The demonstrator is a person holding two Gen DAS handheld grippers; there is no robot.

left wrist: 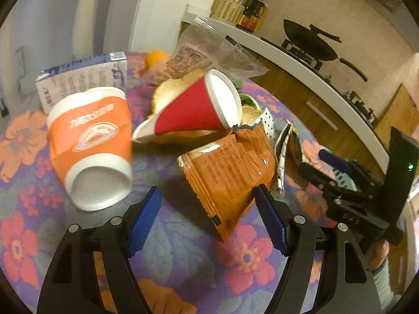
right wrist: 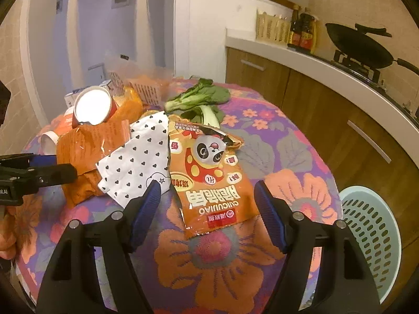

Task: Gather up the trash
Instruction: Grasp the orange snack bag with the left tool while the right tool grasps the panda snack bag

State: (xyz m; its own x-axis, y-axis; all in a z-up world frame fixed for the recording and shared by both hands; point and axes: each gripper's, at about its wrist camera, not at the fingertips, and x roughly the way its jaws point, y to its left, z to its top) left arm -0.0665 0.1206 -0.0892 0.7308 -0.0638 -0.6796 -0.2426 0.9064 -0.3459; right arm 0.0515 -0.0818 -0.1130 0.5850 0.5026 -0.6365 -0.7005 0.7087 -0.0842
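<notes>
Table (right wrist: 301, 141): round, under a floral cloth of purple, orange and red; I see the litter heaped on its middle and far side.
Left gripper (left wrist: 209, 206): my jaws stand fairly wide over the near part of the table. The lower corner of the orange wrapper (left wrist: 230, 172) lies between the blue pads, its crimped edge close by the right-hand pad; I cannot tell whether that pad touches it. Nothing is clamped.
Right gripper (right wrist: 207, 201): jaws fairly wide, straddling the bottom end of the panda snack bag (right wrist: 212, 180). Neither pad presses on the bag, which lies flat on the cloth.
Orange cup (left wrist: 91, 141): on its side toward the table's left edge, base toward me.
Red cup (left wrist: 193, 110): on its side at mid-table, propped on a crumpled golden wrapper, white mouth facing right.
Milk carton (left wrist: 83, 78): behind the orange cup, near the far edge.
Clear plastic bag (left wrist: 209, 49): upright at the far edge.
Heart-print paper (right wrist: 136, 157): between the orange wrapper and the panda snack bag, touching both.
Bok choy (right wrist: 199, 102): behind the panda bag, toward the far edge.
Basket (right wrist: 371, 238): pale green, perforated, off the table past its right edge, lower than the tabletop.
Kitchen counter (right wrist: 327, 70): behind, carrying a wok (right wrist: 366, 47) on a burner.
</notes>
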